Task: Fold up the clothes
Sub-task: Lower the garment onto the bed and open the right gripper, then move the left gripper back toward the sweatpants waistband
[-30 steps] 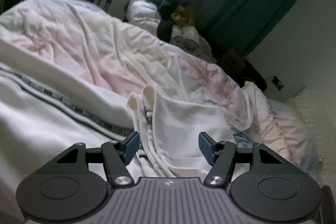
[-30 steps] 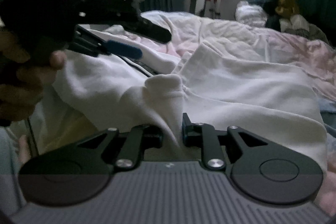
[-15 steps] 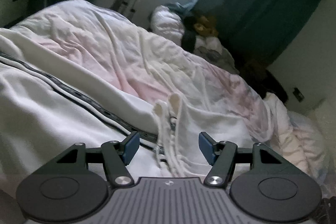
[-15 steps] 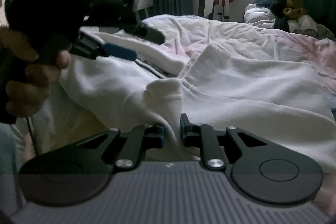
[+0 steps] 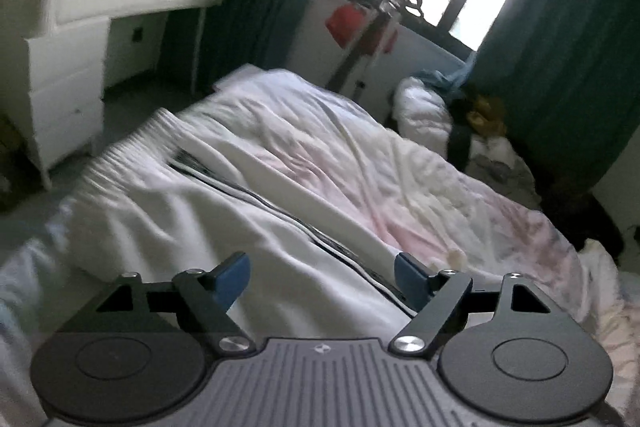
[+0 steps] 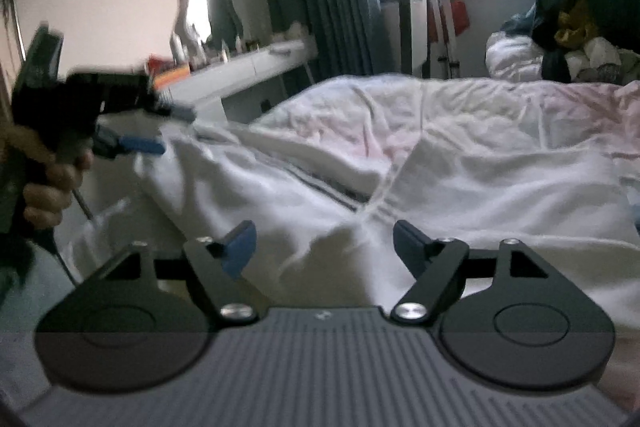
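Note:
A white garment (image 5: 200, 227) with a dark striped band (image 5: 320, 239) lies spread over the bed; it also shows in the right wrist view (image 6: 480, 195). My left gripper (image 5: 322, 277) is open and empty, just above the garment near the band. It also shows at the left of the right wrist view (image 6: 160, 131), held in a hand. My right gripper (image 6: 324, 245) is open and empty, with the garment's cloth lying just beyond its fingers.
A pink-and-white duvet (image 5: 380, 163) covers the bed. A white dresser (image 5: 68, 75) stands at the left. A clothes rack (image 5: 372, 39) and teal curtains (image 5: 560, 39) are by the window. A pile of clothes (image 5: 472, 119) lies at the far end.
My right gripper has opened and let go of the fold of white cloth it was pinching. My left gripper has swung left and tilted up, staying open.

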